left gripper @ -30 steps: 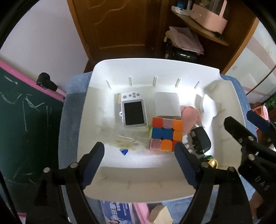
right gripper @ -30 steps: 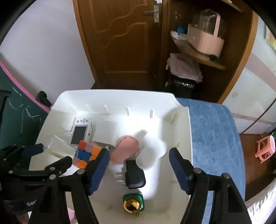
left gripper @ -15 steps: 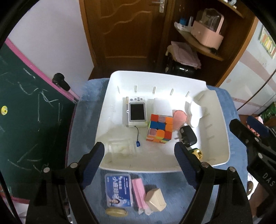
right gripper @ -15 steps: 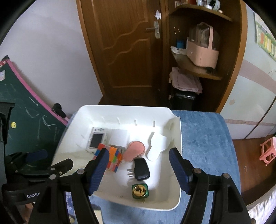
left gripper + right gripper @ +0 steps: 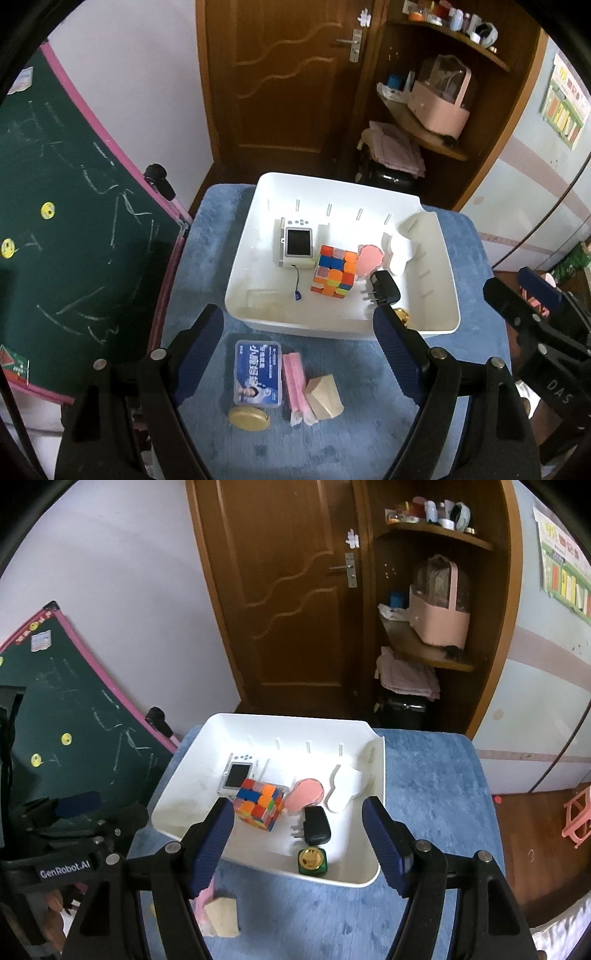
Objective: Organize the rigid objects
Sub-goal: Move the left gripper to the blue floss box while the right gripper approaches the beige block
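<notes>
Pulled back and up from white tray [image 5: 439, 325]; both hand-held grippers, left [image 5: 297, 332] and right [image 5: 299, 825], spread, empty. Scrambled multicoloured cube [image 5: 334, 270] sat mid-tray beside small camera [image 5: 298, 242]. Blue-labelled box [image 5: 257, 373] lay on blue mat [image 5: 369, 424].

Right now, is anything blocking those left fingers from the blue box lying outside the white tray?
Nothing visible: the blue box lies uncovered on the blue cloth, between the open left fingers.
</notes>
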{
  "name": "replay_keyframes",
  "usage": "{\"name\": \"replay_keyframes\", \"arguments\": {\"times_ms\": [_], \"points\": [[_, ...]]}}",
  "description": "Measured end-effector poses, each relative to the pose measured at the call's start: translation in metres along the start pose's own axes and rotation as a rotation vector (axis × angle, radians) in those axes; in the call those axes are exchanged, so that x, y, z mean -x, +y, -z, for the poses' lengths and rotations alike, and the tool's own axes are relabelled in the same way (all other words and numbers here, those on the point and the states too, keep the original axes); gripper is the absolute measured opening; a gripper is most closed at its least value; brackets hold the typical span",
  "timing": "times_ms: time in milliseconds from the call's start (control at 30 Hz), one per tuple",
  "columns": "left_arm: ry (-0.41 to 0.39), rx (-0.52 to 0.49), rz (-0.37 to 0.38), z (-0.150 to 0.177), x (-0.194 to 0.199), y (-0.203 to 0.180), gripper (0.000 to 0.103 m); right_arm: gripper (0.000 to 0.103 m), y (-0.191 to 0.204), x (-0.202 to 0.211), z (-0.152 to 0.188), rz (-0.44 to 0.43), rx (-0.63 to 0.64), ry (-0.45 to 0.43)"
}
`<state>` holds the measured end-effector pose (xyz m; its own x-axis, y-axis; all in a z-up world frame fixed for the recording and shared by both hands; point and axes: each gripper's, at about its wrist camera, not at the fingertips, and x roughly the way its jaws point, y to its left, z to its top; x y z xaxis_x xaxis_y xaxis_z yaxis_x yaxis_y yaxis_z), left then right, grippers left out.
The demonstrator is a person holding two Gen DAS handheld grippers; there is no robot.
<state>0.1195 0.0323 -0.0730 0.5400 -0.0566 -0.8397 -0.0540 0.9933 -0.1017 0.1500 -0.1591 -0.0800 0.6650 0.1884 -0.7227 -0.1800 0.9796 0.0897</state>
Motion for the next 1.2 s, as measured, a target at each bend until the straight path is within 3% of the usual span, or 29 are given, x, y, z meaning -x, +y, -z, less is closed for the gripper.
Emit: {"name": "replay_keyframes", "arguments": {"times_ms": [233, 600, 800, 1000, 1200], "points": [[-0.045, 0.038, -0.012, 0.016, 0.026, 0.010, 0.085, 0.073, 0.009, 0.019, 0.010, -0.033, 0.026, -0.013], [-0.040, 0.103, -0.056, 0.043, 0.033, 0.037, 0.085, 0.073, 0.018, 0.028, 0.026, -0.075, 0.064, -0.012], [0.030, 0.111, -0.062, 0.060, 0.009, 0.052, 0.085, 0.073, 0.023, 0.013, 0.044, -0.087, 0.095, 0.031], [0.139, 0.086, -0.053, 0.075, -0.031, 0.056, 0.085, 0.073, 0.031, -0.020, 0.077, -0.121, 0.123, 0.138], [0.229, 0.034, -0.045, 0.084, -0.071, 0.052, 0.085, 0.073, 0.039, -0.059, 0.115, -0.242, 0.138, 0.252]]}}
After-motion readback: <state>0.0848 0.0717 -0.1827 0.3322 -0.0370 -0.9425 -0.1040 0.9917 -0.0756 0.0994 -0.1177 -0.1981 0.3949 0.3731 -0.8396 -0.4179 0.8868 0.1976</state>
